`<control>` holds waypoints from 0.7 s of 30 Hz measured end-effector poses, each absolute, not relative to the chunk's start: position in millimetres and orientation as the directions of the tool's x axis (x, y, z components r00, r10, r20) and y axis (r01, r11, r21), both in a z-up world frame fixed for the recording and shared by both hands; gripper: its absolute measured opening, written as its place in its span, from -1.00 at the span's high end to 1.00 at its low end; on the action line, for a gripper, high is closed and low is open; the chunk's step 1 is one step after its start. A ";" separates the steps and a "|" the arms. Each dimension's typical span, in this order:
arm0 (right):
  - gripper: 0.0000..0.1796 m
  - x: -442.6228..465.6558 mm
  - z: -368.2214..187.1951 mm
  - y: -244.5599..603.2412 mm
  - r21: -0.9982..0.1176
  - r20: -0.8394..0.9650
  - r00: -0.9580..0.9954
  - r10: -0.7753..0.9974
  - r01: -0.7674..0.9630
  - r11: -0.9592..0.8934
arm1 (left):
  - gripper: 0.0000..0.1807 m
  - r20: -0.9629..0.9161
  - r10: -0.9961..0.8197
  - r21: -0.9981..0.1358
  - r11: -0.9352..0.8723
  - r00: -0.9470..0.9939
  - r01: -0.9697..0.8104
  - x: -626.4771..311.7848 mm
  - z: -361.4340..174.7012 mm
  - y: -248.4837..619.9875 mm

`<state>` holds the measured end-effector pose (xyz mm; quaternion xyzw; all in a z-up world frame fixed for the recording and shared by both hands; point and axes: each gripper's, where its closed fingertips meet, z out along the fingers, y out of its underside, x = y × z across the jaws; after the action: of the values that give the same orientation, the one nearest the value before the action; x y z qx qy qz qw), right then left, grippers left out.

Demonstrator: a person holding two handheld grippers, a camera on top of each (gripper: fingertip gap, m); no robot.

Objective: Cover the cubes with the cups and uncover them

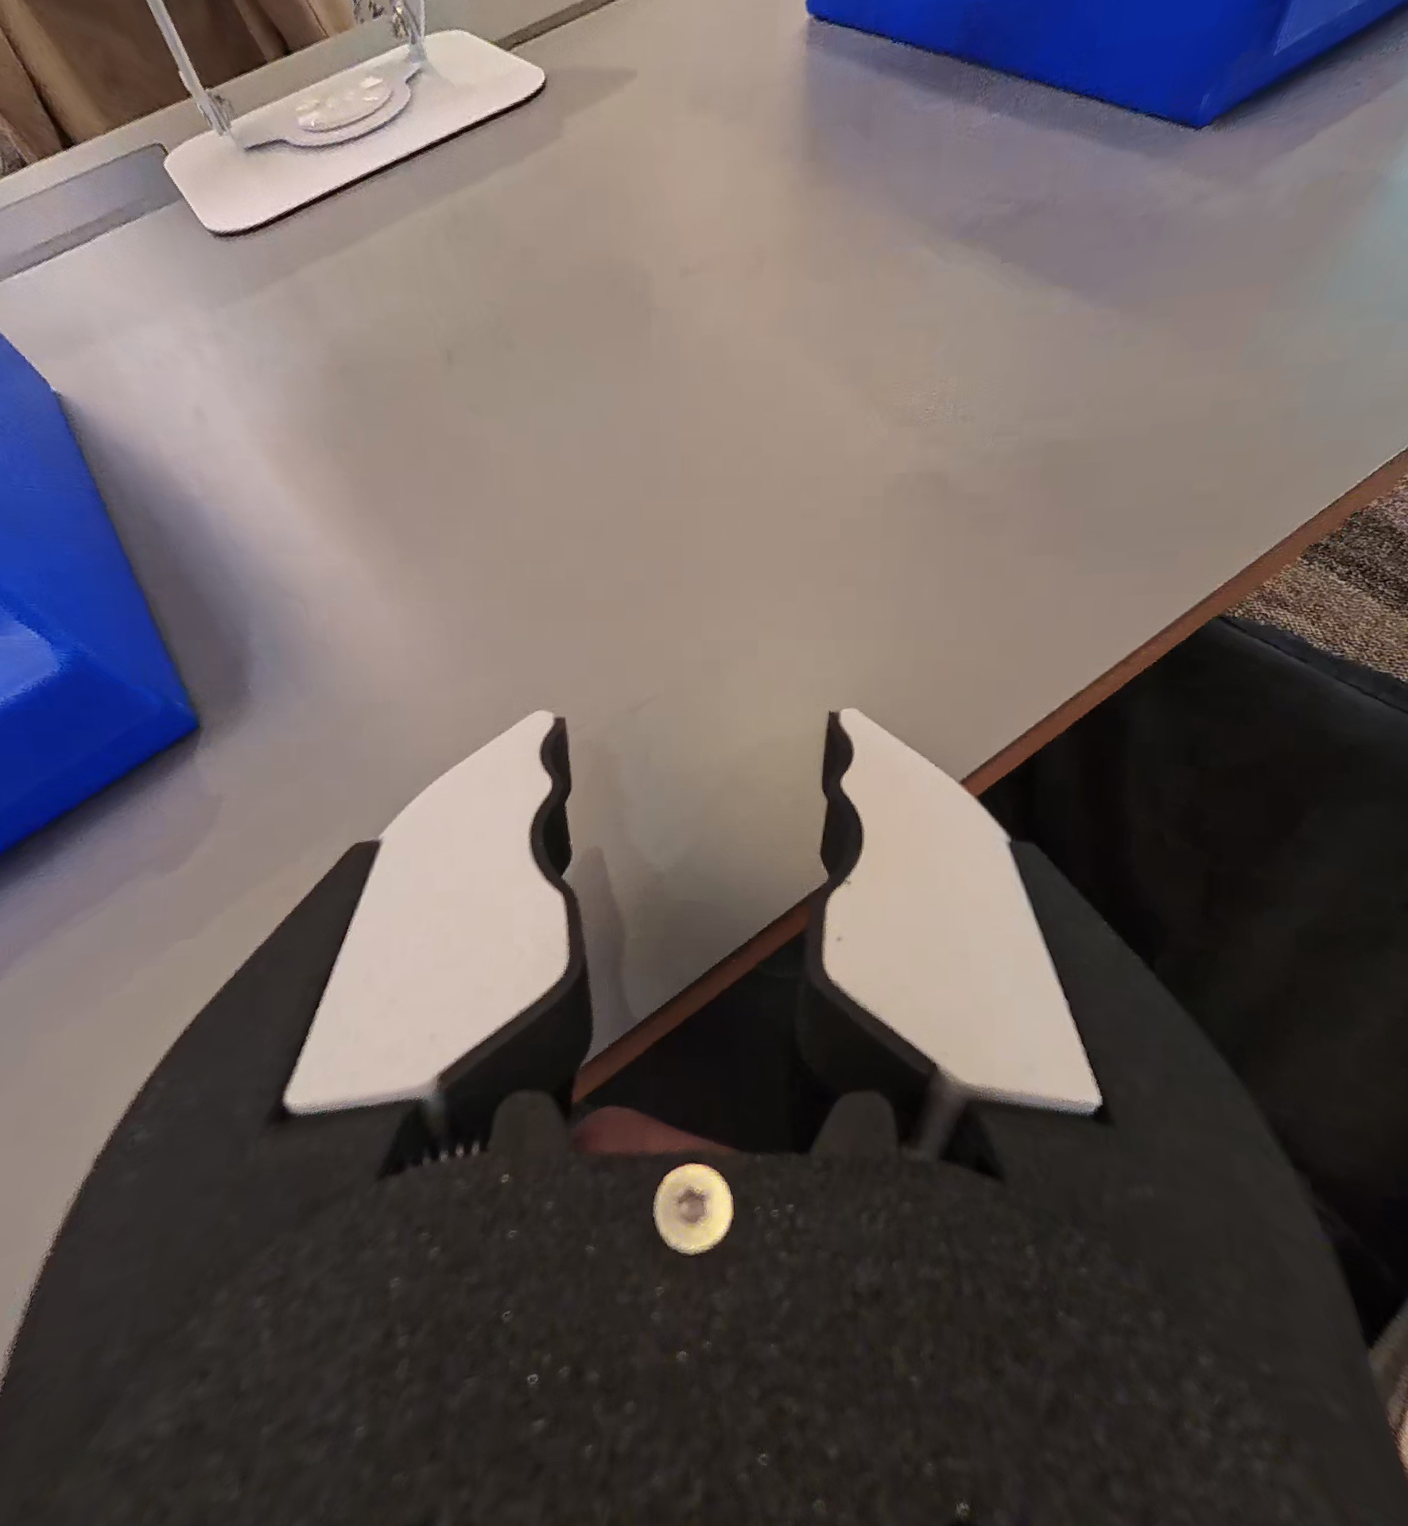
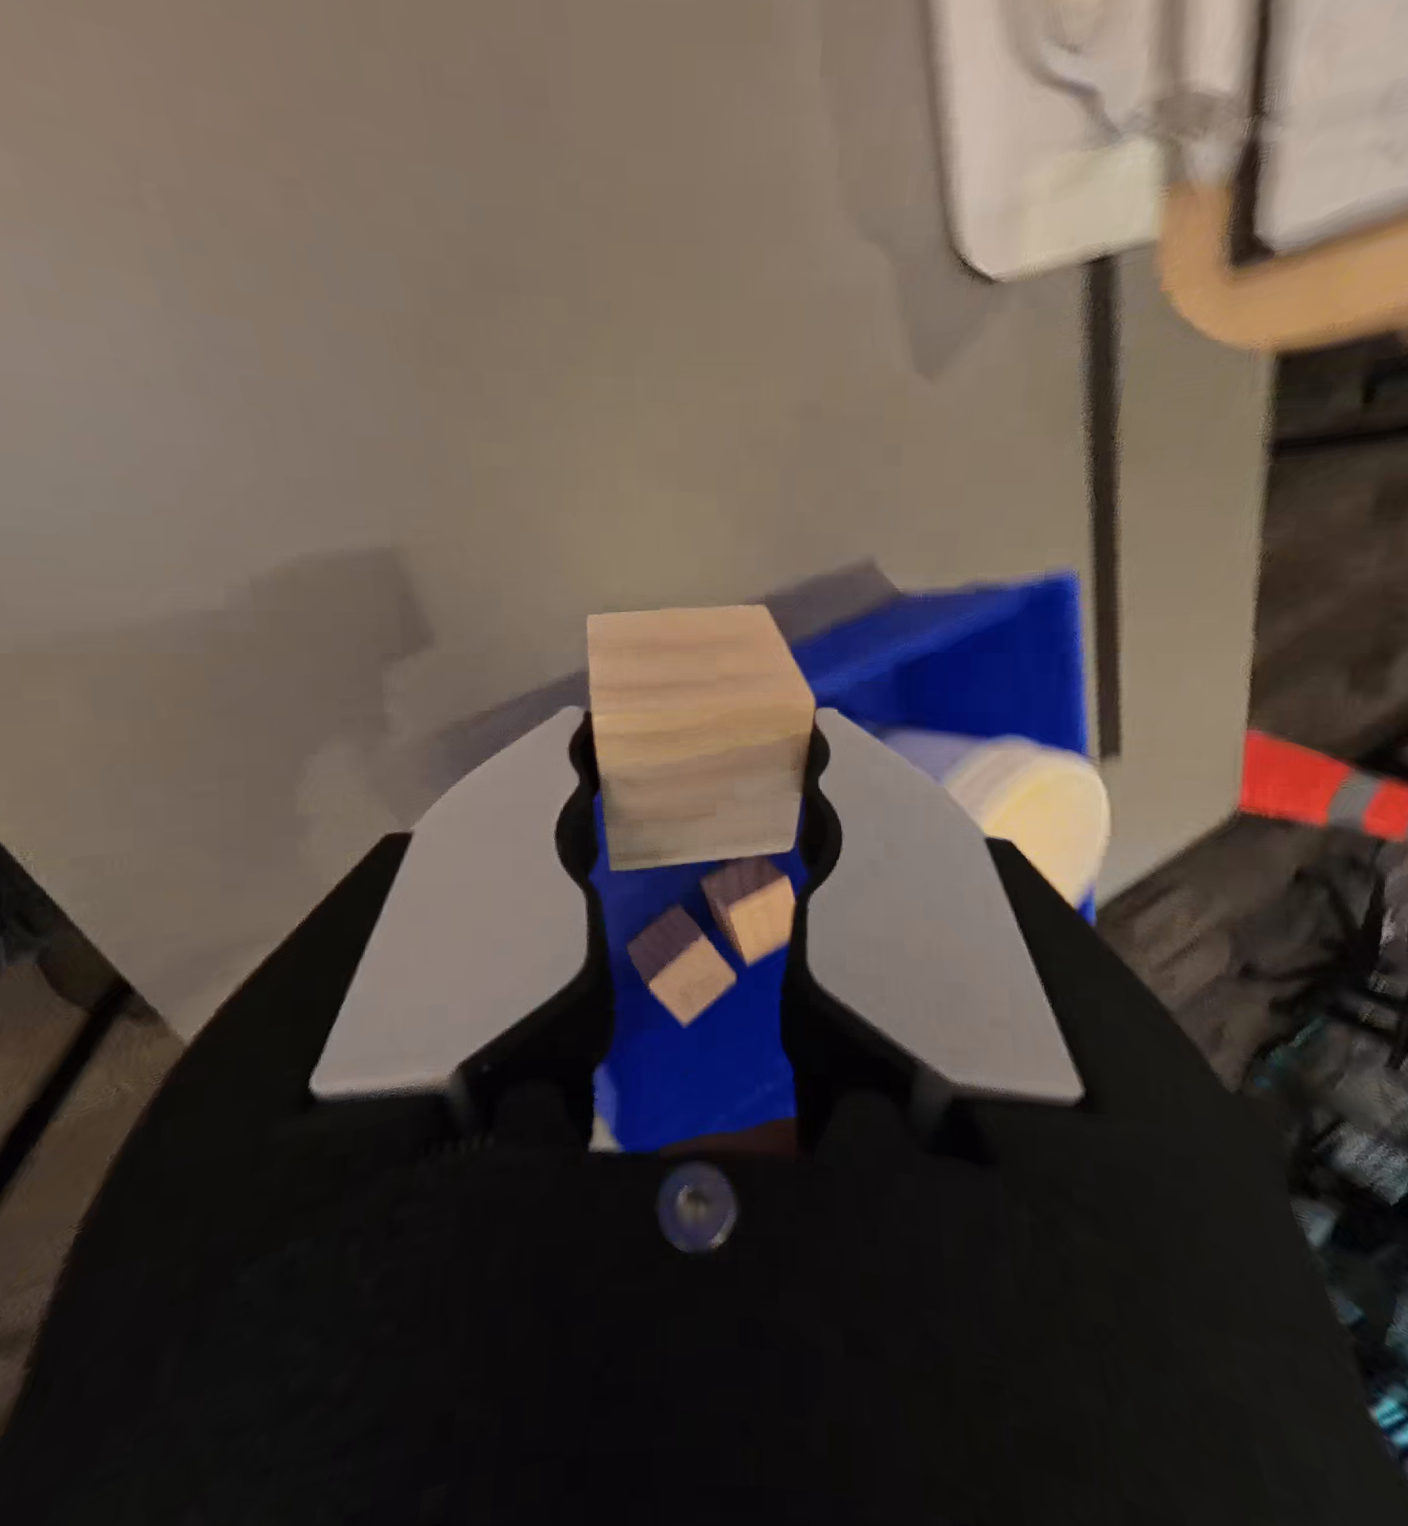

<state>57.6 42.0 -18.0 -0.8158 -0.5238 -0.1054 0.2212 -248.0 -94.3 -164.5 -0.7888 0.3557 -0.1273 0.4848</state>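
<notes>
Right wrist view shows the right gripper clamping a wooden cube above the blue bin; left gripper gapes empty near the table's edge, so set it flat.

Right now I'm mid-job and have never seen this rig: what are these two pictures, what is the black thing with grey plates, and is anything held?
Each picture comes from a camera mounted on a hand-held gripper, looking forward along its jaws; a person holds one gripper in each hand. The left wrist view shows the left gripper with its jaws apart and empty, over the near edge of a grey table. Blue bins sit at the table's left and far right, and a white stand base at the back. The right wrist view shows the right gripper with its jaws closed on a wooden cube, lifted above a blue bin that contains two more cubes and a pale cup.
</notes>
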 end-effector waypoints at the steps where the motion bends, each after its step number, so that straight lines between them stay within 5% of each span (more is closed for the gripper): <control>1: 0.48 73.5 -3.1 41.2 -0.294 0.404 0.512 0.758 0.857 -0.422 | 0.35 -0.143 -0.687 -0.856 -0.275 0.712 -0.438 -246.7 -164.0 -95.1; 4: 0.48 123.7 6.9 36.2 -0.372 0.310 0.758 0.574 0.652 -0.660 | 0.34 -0.138 -0.684 -0.860 -0.276 0.717 -0.429 -244.1 -161.6 -95.3; 9: 0.49 169.5 -50.3 19.3 -0.253 0.113 0.927 0.357 0.375 -0.892 | 0.33 -0.137 -0.699 -0.864 -0.262 0.702 -0.430 -236.0 -158.5 -96.6; 15: 0.48 174.5 -132.8 9.0 -0.054 0.055 0.953 0.299 0.302 -0.952 | 0.33 -0.155 -0.710 -0.861 -0.244 0.687 -0.446 -230.6 -158.5 -99.8; 21: 0.48 174.9 -168.6 18.6 -0.004 0.049 0.966 0.252 0.253 -0.967 | 0.33 -0.158 -0.704 -0.858 -0.250 0.693 -0.450 -234.7 -160.4 -98.7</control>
<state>174.9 18.6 -168.6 -0.9915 -0.1274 -0.0241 0.0049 -234.7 -98.7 -160.4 -0.7796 0.3698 -0.1301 0.4883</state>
